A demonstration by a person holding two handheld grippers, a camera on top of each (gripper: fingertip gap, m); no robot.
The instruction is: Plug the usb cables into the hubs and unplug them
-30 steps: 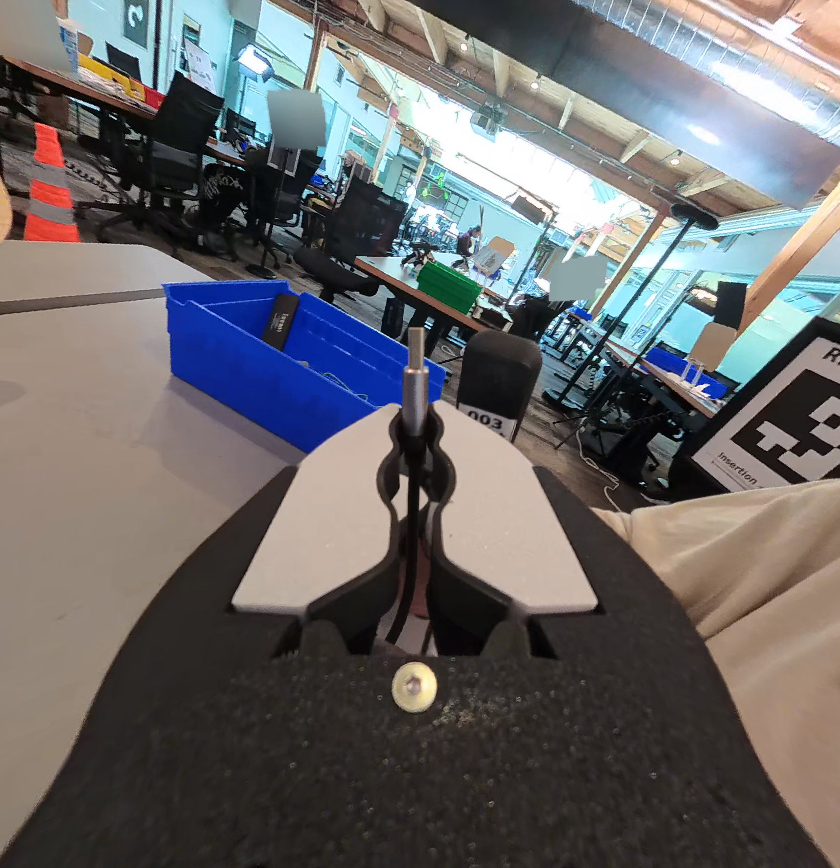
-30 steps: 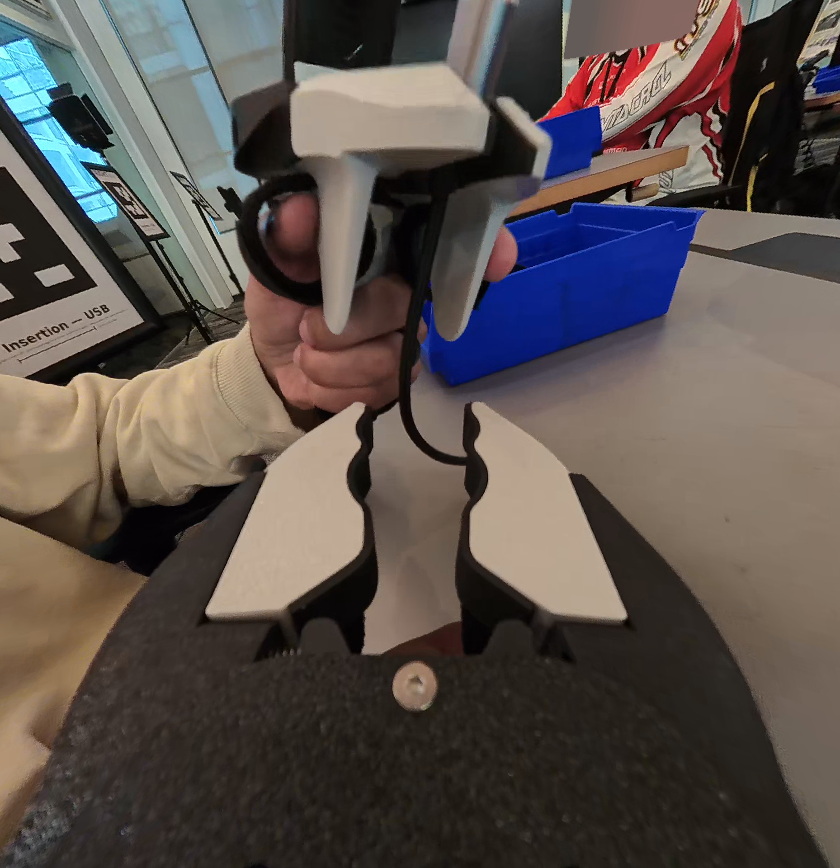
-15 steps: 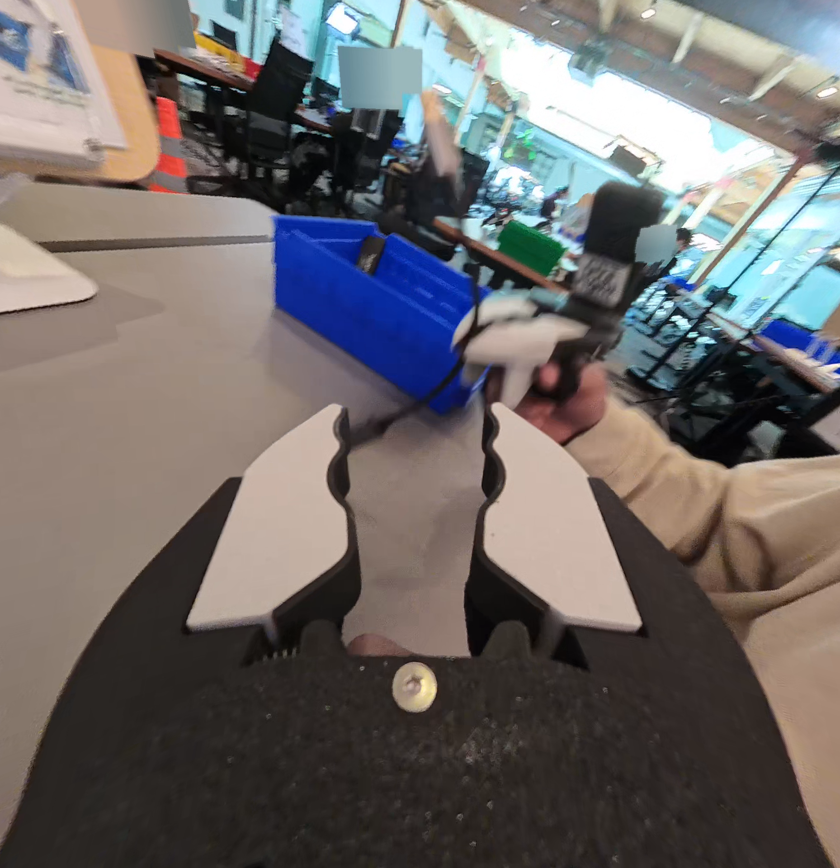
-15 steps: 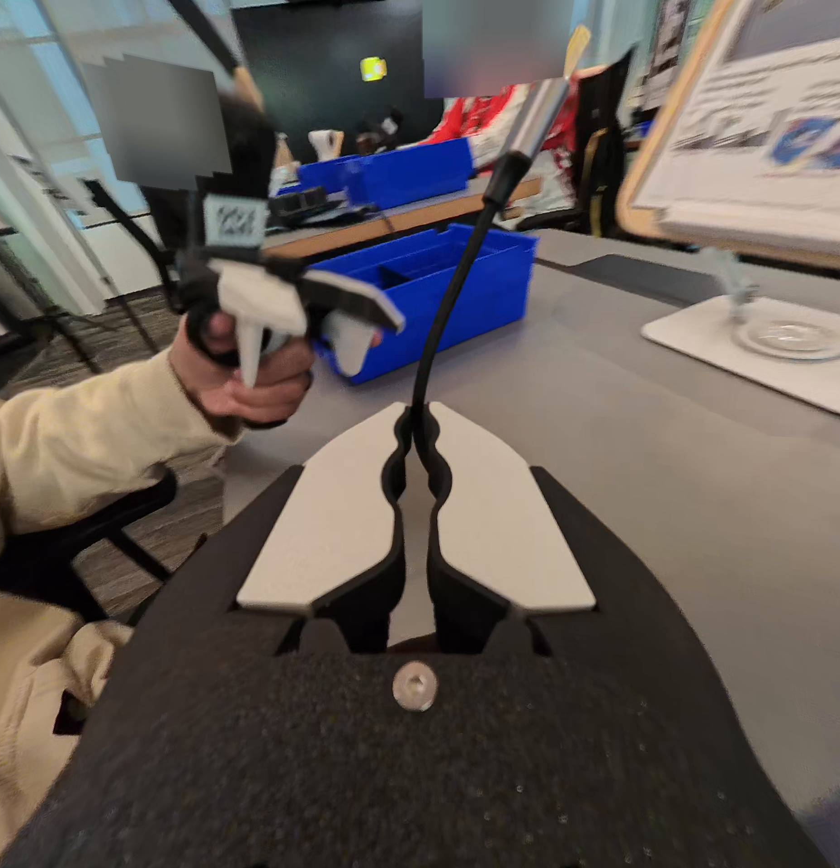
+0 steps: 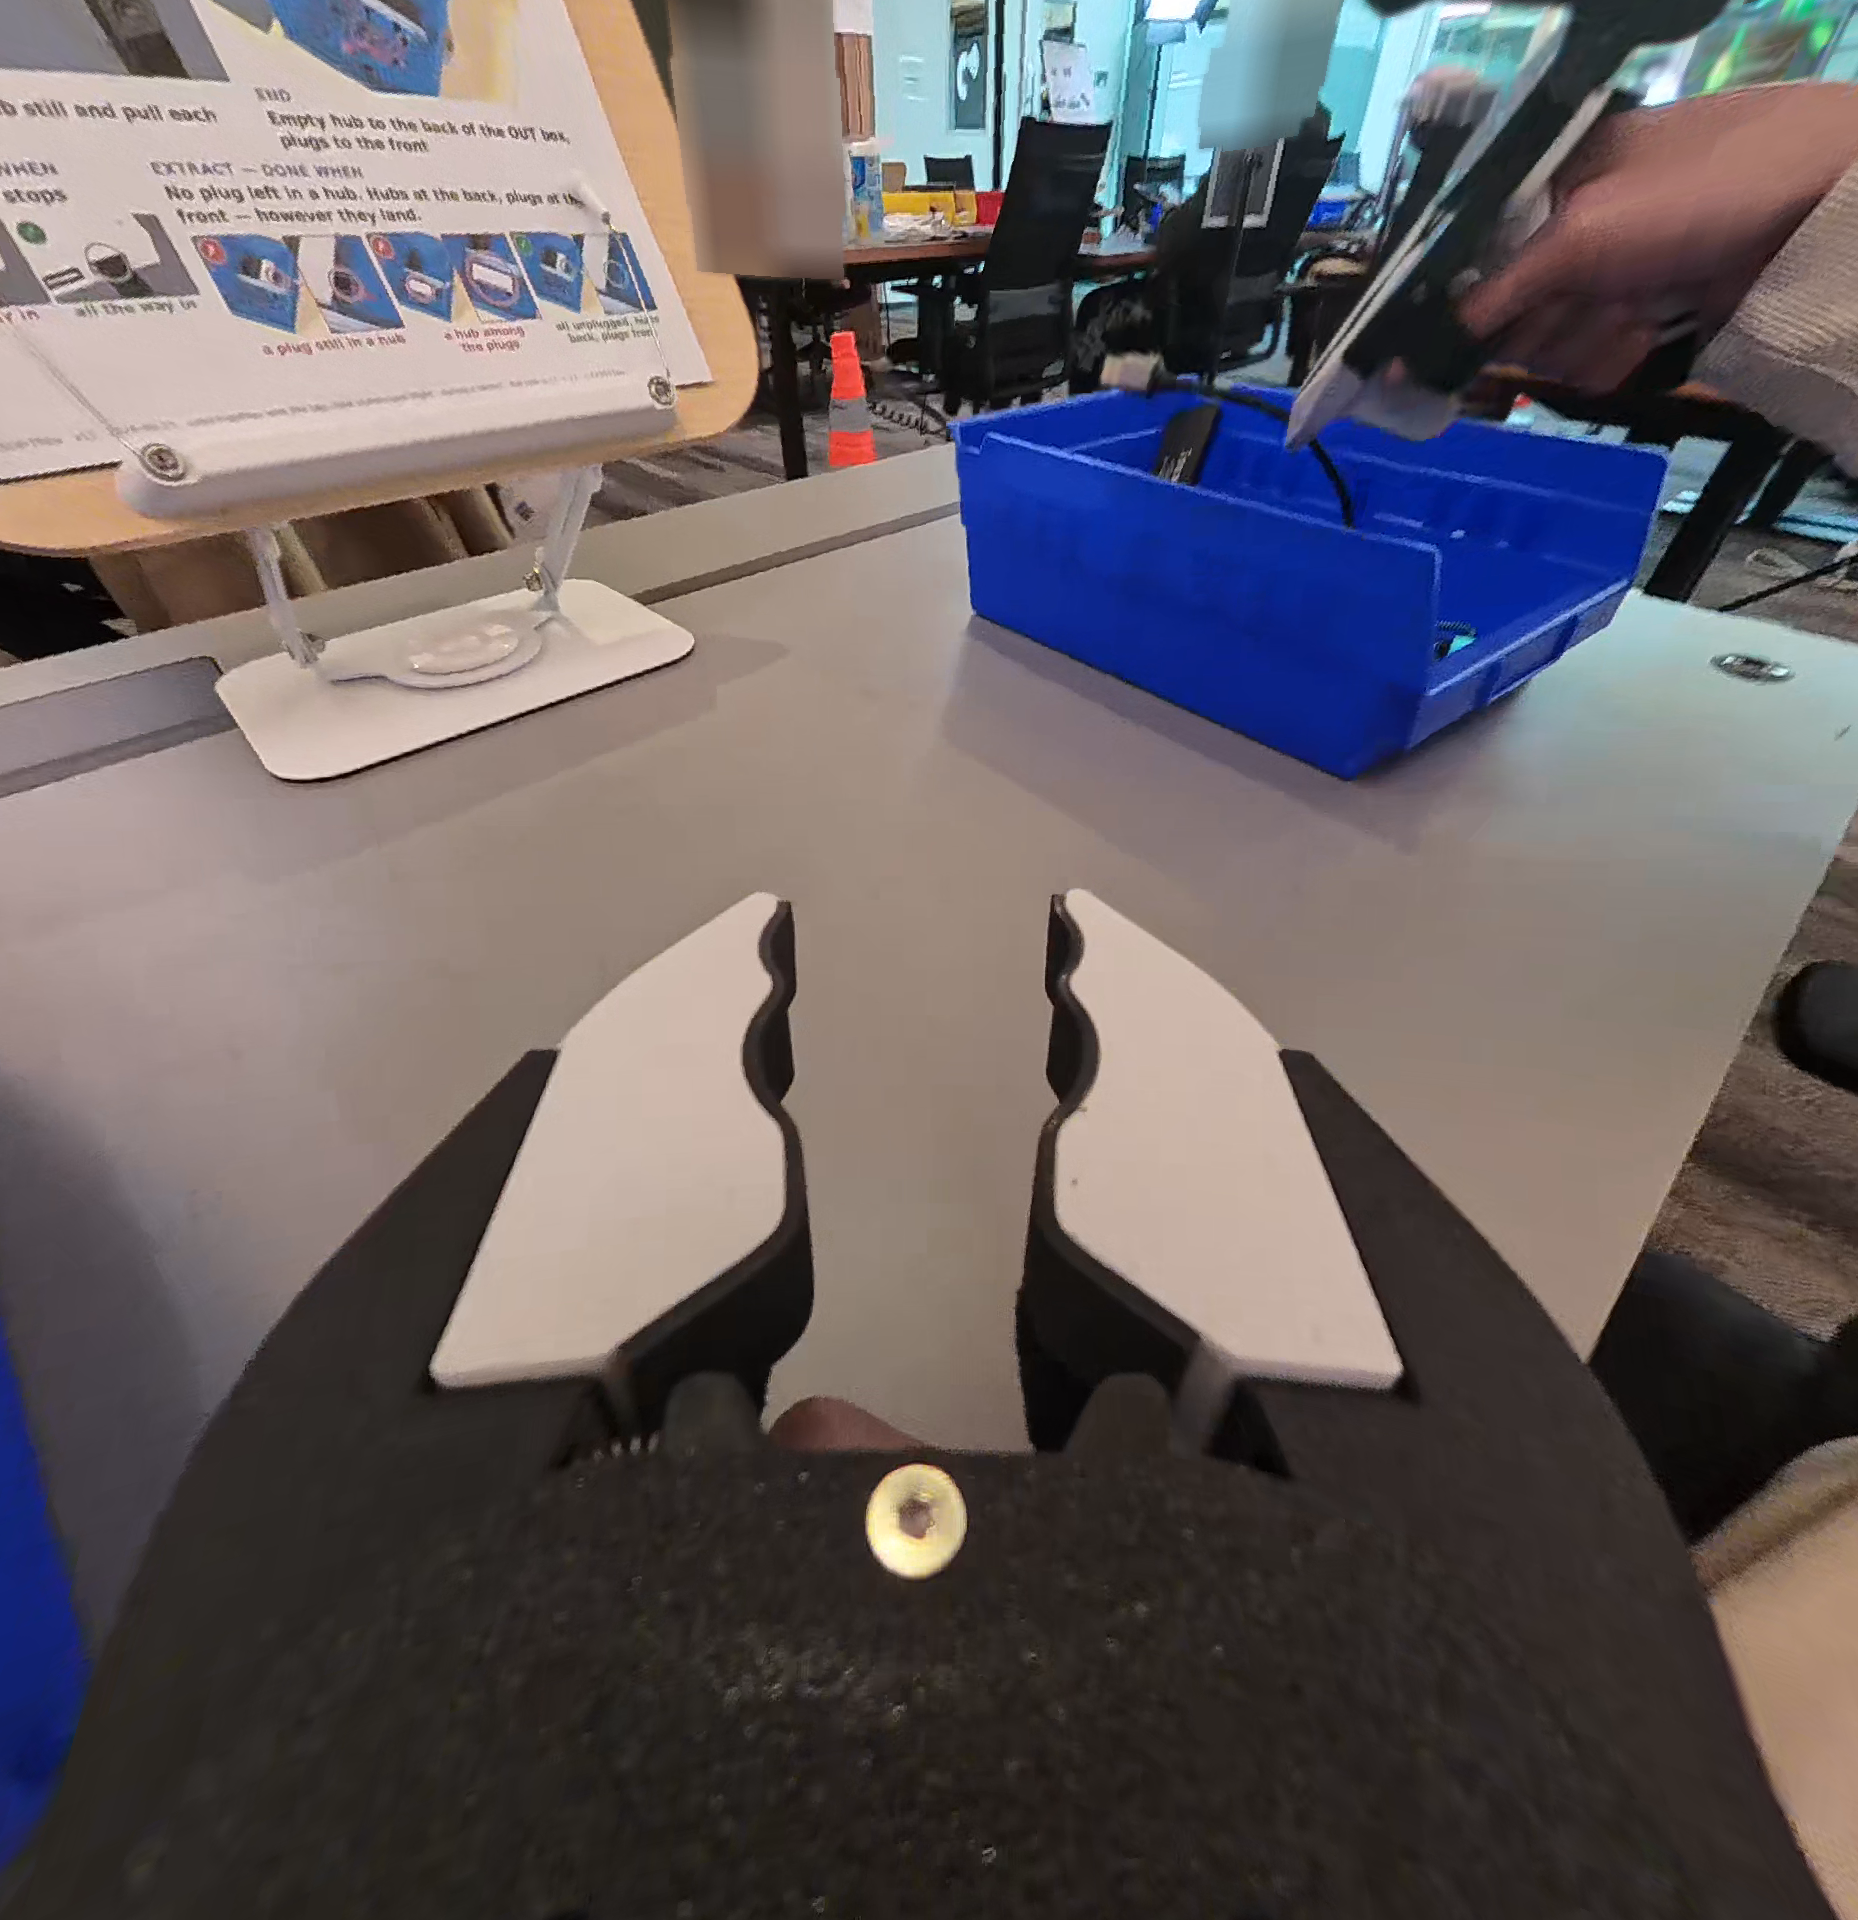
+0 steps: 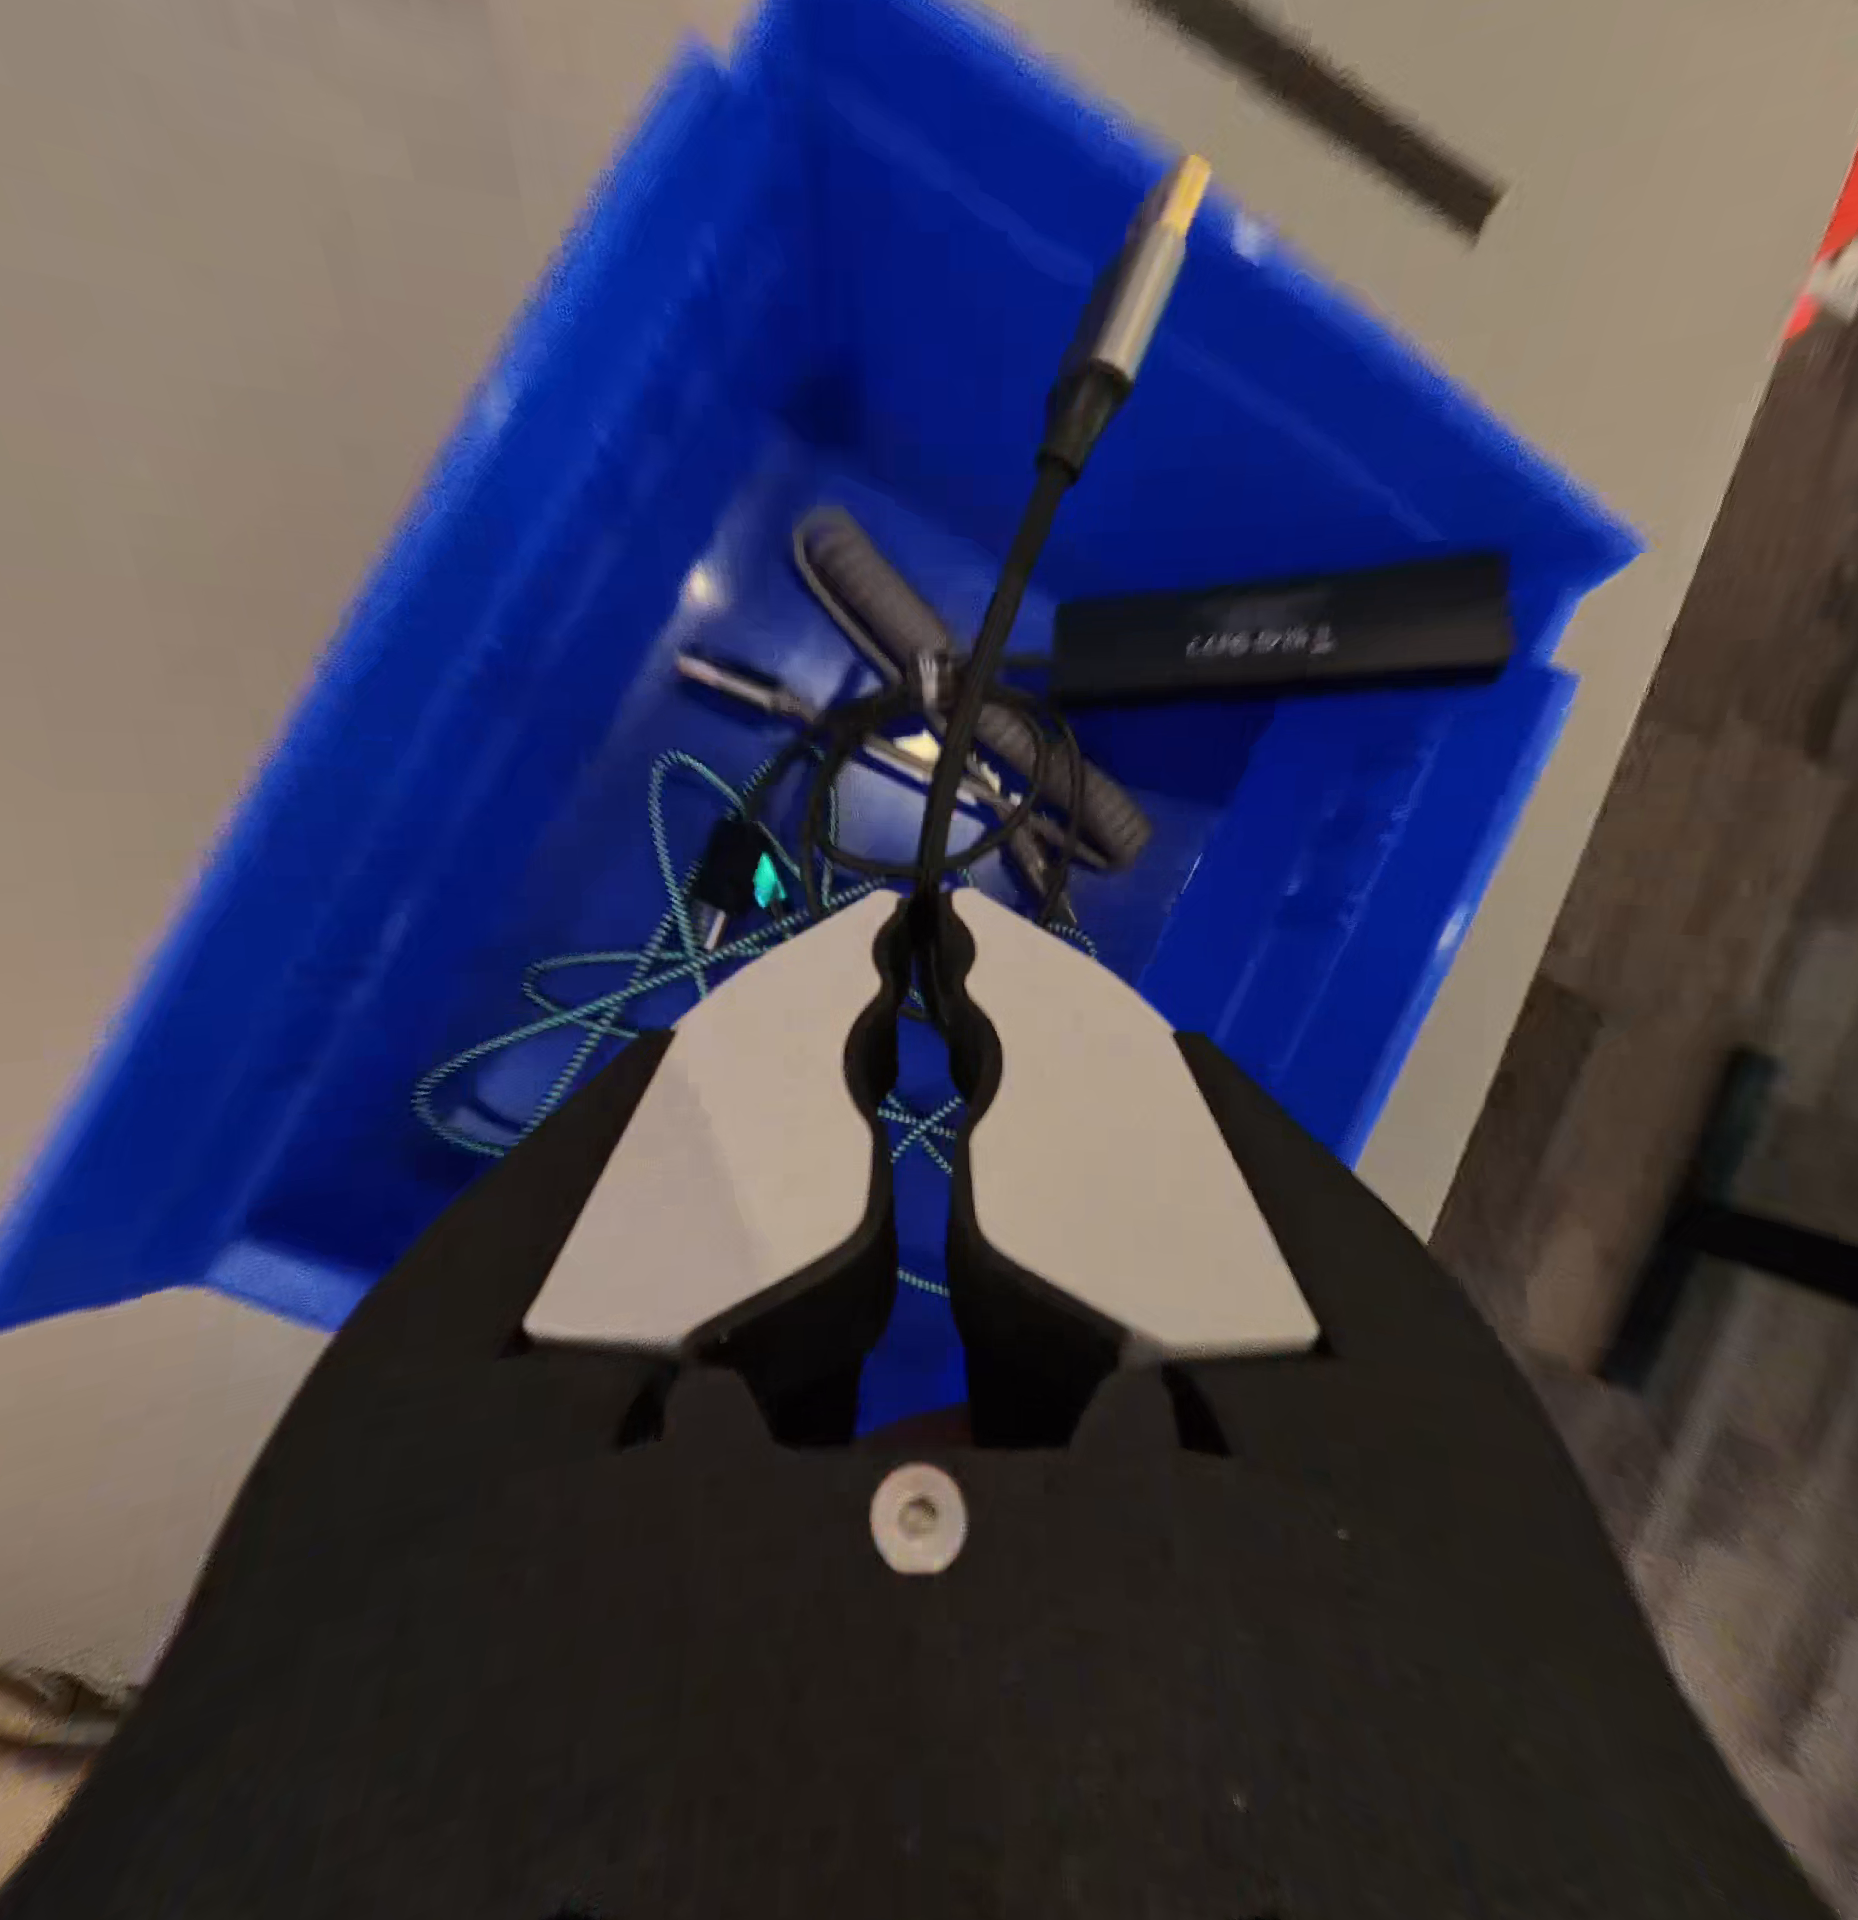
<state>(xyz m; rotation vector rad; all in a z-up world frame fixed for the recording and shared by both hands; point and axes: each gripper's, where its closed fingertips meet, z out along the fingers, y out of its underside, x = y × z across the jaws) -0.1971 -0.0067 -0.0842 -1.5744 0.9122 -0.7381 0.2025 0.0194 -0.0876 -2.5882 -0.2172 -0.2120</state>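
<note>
My right gripper (image 6: pixel 925 906) is shut on a thin black USB cable (image 6: pixel 982 686), whose silver plug (image 6: pixel 1133 281) sticks up past the fingertips. It hangs over the blue bin (image 6: pixel 437 727) and looks down into it. A black hub (image 6: pixel 1278 634) leans on the bin's divider. A teal braided cable (image 6: pixel 613 987) and other cables lie tangled inside. My left gripper (image 5: pixel 914 914) is open and empty, low over the grey table (image 5: pixel 592 883). In the left wrist view the right gripper (image 5: pixel 1320 410) holds the cable over the bin (image 5: pixel 1216 592) at the far right.
An instruction board (image 5: pixel 333 239) on a white stand (image 5: pixel 447 675) is at the table's back left. A blue object (image 5: pixel 11 1558) fills the left edge of the left wrist view. The table edge and floor (image 6: pixel 1683 935) lie just right of the bin. The left gripper's tips are roughly 40 centimeters from the right gripper's. My right gripper is the nearer one to the black hub (image 6: pixel 1278 634): about 12 centimeters, against 50 centimeters.
The cable passed from my left gripper to my right one. The left gripper opened and drew back. The right gripper swung over the blue bin and now points down into it.
</note>
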